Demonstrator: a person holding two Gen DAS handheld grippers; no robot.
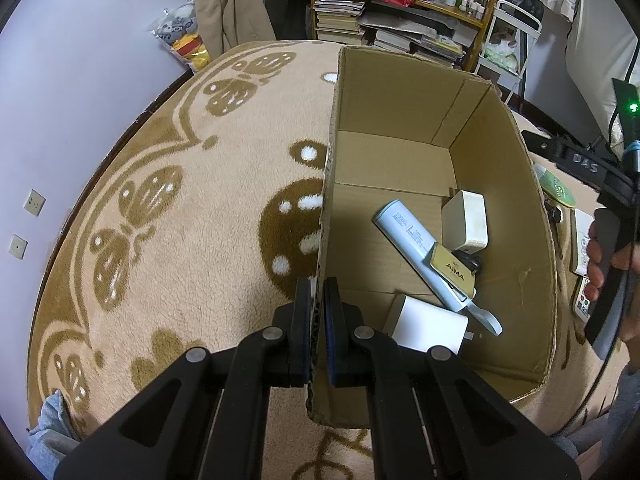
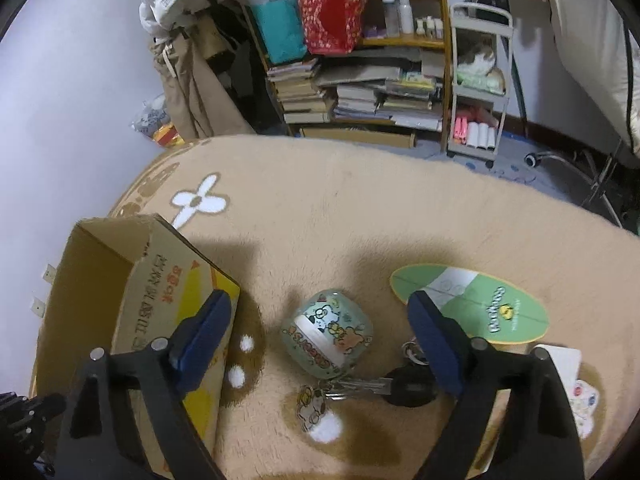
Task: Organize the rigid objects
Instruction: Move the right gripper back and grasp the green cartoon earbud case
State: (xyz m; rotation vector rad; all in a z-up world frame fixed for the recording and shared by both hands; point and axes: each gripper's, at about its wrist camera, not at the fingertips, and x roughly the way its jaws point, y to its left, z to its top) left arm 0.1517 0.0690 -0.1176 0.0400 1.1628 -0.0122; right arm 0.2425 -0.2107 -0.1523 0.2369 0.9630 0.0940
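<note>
Beige carpet [image 2: 320,220]; left gripper [image 1: 319,312] clamps cardboard box [image 1: 400,160] wall; beside the box, wide-open, empty right gripper [image 2: 320,328] straddles cartoon case [image 2: 326,334], likely next to close, lift.

Both fisheye views are evenly lit by soft indoor light from overhead, neither dim nor harsh. The lens bends straight lines hard toward the edges, and black vignette fills the corners. In the left wrist view the cardboard box [image 1: 440,208] is shaded along its left inner wall, and a green indicator light [image 1: 633,107] glares at the right edge. In the right wrist view, broad soft-edged shadows darken the carpet [image 2: 360,216] around the key bunch [image 2: 360,388]. The bookshelf [image 2: 360,60] behind looks slightly soft; near surfaces stay sharp.
</note>
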